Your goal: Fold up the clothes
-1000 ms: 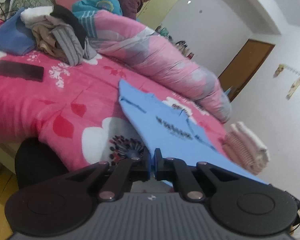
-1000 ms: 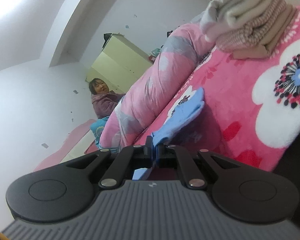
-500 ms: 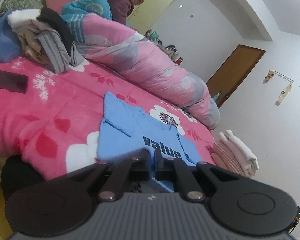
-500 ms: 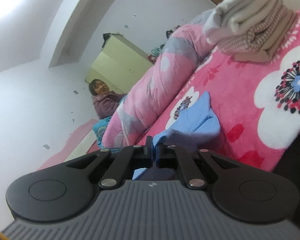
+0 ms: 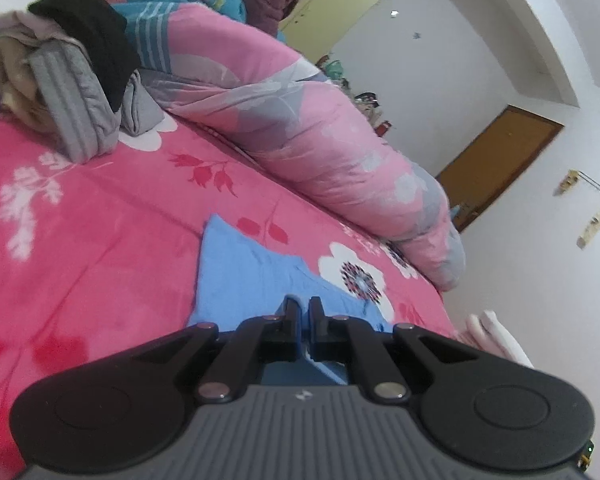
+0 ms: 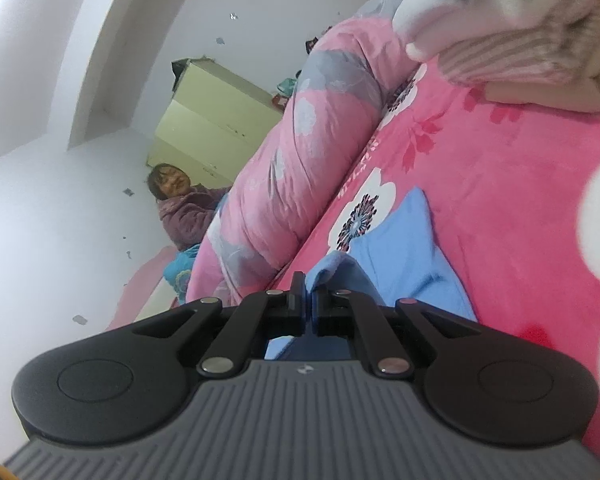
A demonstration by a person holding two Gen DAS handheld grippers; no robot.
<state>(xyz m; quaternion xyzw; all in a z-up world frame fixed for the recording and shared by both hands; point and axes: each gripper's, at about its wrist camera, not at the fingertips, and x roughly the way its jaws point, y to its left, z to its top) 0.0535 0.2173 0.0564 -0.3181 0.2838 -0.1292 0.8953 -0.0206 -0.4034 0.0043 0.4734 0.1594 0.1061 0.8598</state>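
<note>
1. Left gripper (image 5: 304,312): jaws drawn nearly together, a strip of blue cloth between them. I read it as pinching an edge of the blue garment (image 5: 244,280).
2. Right gripper (image 6: 309,300): jaws likewise narrow, with a raised fold of the same blue garment (image 6: 400,256) rising from the gap. I read it as holding cloth too.
3. Blue garment: lies on the pink floral bedspread (image 5: 100,220), near side of the bed, flat at its far end and lifted at the near edge where both claws grip it.
4. Deciding relation: the cloth runs away from both claws toward the rolled pink quilt (image 5: 308,128), its long axis roughly along each gripper's line of sight. Neither arm is plainly nearer. I judge the held edge is being carried over the flat part; how many folds it already has I cannot tell.
5. Left view only: the unsorted heap of clothes (image 5: 68,80) at far left, and the garment's far left corner.
6. Right view only: the folded stack (image 6: 520,32) at far right seen close, and the garment's right corner beside a white flower print.
7. Both views: a seated person (image 6: 184,212) beyond the quilt.
</note>
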